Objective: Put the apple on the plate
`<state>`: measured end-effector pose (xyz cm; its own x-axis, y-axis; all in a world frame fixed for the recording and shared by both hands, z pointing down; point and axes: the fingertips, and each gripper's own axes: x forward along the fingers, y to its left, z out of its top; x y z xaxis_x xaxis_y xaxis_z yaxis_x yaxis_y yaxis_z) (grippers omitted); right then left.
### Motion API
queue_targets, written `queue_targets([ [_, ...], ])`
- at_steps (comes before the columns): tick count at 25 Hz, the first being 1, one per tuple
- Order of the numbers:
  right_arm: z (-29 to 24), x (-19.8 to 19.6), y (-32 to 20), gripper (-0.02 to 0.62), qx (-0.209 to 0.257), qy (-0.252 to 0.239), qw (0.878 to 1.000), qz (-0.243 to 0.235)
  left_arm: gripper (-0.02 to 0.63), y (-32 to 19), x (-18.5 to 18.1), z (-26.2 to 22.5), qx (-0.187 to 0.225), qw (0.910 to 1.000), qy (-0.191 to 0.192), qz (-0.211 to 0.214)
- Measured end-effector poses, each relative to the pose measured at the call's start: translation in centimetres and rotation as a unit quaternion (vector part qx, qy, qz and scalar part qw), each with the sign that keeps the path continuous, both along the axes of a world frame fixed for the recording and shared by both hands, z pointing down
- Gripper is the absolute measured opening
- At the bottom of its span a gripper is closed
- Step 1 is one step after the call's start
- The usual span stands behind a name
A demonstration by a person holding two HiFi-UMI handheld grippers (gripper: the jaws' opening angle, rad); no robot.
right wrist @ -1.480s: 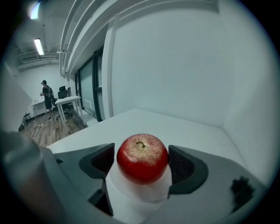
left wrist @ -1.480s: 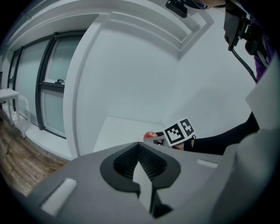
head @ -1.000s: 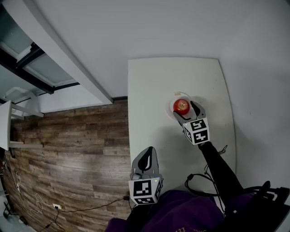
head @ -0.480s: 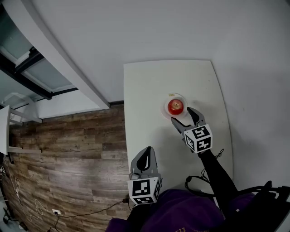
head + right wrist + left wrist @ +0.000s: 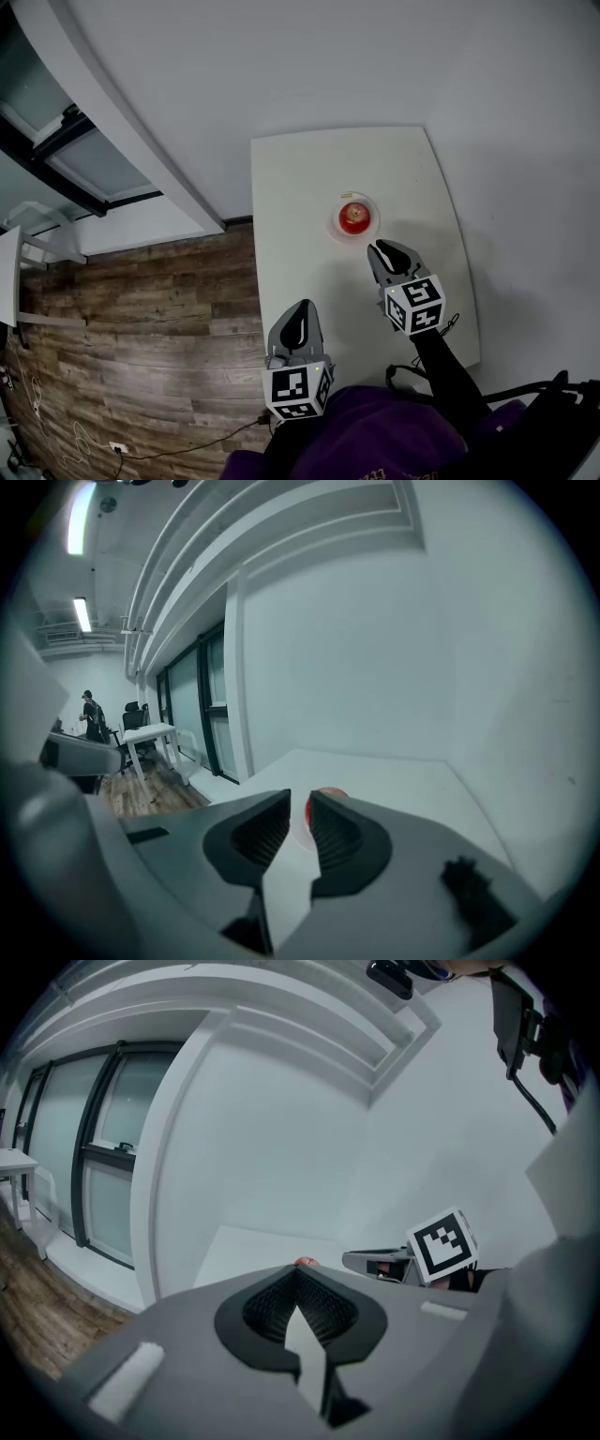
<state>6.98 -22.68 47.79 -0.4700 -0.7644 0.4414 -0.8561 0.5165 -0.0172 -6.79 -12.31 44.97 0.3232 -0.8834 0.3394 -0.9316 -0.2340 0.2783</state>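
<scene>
1. In the head view, the apple (image 5: 354, 216) sat on the plate (image 5: 339, 225) on the white tabletop (image 5: 300, 187). It was just beyond the tips of the right tongs (image 5: 384, 249) and clear of them. A second before, these tongs stood wide open around the apple on the plate. Since then they had drawn back toward the person, and their jaws had just been closing with nothing between them. The left tongs (image 5: 302, 306) hung near the tabletop's closer edge, well short of the apple.

2. In the left gripper view, the left tongs (image 5: 297, 1275) were closed and empty, with their tips meeting. Only a sliver of the apple (image 5: 306, 1262) peeked over them, far ahead. The right tongs (image 5: 375, 1262) showed ahead and to the right.

3. In the right gripper view, the right tongs (image 5: 298, 799) were almost closed, with a narrow gap left and nothing gripped. The apple (image 5: 308, 808) lay ahead beyond the tips, partly seen through that gap, and rested untouched on its plate.

4. With the apple let go and sitting alone on the plate, the placing looked complete. What remained seemed to be only clearing the tongs away.
</scene>
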Motion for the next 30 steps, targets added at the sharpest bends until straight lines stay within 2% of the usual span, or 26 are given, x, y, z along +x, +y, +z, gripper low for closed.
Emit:
queue_targets([
  [6,-1.0,0.7,1.9,0.014,0.008,-0.004,1.0,0.014,0.006,0.9,0.1,-0.7,0.01,0.9999,0.0,0.001],
  [18,-2.7,0.4,4.4,0.011,0.022,-0.004,1.0,0.01,0.006,1.8,0.9,-2.0,0.025,0.9996,-0.001,0.01],
  [30,-3.6,0.9,4.7,0.011,0.034,-0.004,0.999,0.018,0.006,2.5,1.4,-2.2,0.03,0.9994,-0.001,0.017],
])
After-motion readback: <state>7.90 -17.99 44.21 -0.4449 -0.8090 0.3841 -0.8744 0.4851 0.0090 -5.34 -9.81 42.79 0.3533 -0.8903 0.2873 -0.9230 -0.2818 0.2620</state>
